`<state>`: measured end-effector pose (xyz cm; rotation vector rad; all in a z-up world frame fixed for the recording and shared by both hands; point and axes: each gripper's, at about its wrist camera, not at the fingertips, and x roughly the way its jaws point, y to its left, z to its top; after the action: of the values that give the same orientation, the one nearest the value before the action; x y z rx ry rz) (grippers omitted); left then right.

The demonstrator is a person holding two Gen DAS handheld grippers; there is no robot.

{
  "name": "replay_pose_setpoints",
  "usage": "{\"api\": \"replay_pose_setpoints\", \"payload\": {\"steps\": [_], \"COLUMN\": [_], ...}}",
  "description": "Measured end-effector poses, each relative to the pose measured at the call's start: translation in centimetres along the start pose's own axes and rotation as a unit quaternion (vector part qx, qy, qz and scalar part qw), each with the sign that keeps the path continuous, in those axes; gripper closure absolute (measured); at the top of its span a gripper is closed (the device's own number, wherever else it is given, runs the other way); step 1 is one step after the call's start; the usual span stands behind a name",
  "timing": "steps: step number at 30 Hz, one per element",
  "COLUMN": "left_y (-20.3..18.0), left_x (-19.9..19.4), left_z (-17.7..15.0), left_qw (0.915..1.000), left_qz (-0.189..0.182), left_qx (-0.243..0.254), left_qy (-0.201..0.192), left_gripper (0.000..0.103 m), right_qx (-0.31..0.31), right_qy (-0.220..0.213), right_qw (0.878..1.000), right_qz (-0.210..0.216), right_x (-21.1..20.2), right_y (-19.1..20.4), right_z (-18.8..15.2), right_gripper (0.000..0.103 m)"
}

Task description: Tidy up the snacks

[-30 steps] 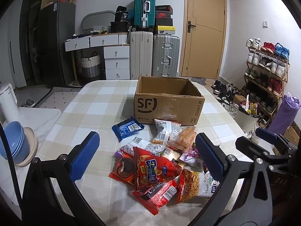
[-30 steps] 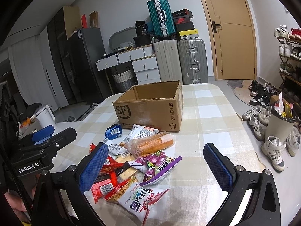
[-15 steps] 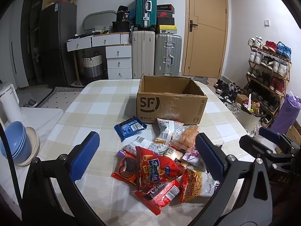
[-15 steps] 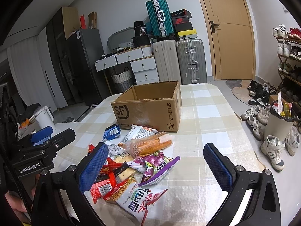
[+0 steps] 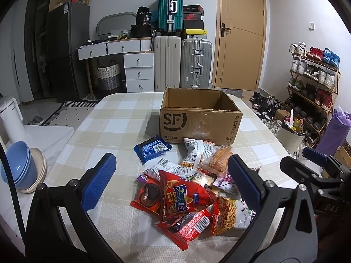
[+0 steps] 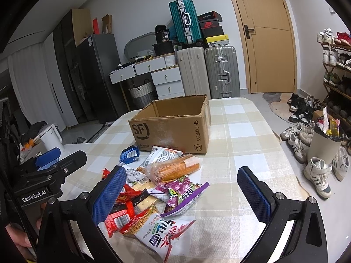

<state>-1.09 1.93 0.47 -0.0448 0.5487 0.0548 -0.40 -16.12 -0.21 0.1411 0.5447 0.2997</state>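
An open cardboard box (image 5: 200, 120) (image 6: 173, 131) marked SF stands mid-table, nothing visible inside. In front of it lies a heap of snack packets: a blue cookie pack (image 5: 152, 149) (image 6: 129, 153), a red chip bag (image 5: 183, 197), an orange clear-wrapped pack (image 6: 173, 169), a purple bag (image 6: 184, 194), and a white noodle bag (image 6: 162, 234). My left gripper (image 5: 172, 180) hovers open above the heap's near side. Over the heap's right part my right gripper (image 6: 183, 195) also stands open. Neither holds anything.
The checked tablecloth (image 5: 114, 127) has bare room left of the heap and right of the box. Blue bowls (image 5: 16, 168) and a white kettle (image 5: 11, 118) sit on a side counter at left. Suitcases, drawers, a shoe rack and a bin stand beyond.
Both views have shifted slightly; the box and heap sit a little further right in the left wrist view. Both grippers stay open and no packet has moved.
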Motion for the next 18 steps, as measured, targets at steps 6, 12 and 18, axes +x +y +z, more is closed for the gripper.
{"api": "replay_pose_setpoints", "payload": {"steps": [6,12,18], "left_y": [0.01,0.07,0.35], "left_x": [0.03,0.07,0.33], "left_z": [-0.02,-0.03,-0.11], "left_qw": [1.0,1.0,1.0], "left_qz": [0.0,0.0,0.005], "left_qx": [0.0,0.0,0.003], "left_qy": [0.001,0.002,0.005], "left_gripper": [0.001,0.001,0.001], "right_qx": [-0.001,-0.002,-0.002], "right_qy": [0.002,0.001,0.001], "right_qw": [1.0,1.0,1.0], "right_qz": [0.0,0.001,-0.002], "right_x": [0.01,0.21,0.35], "right_y": [0.27,0.29,0.21], "right_z": [0.01,0.04,-0.05], "right_gripper": [0.0,0.0,0.0]}}
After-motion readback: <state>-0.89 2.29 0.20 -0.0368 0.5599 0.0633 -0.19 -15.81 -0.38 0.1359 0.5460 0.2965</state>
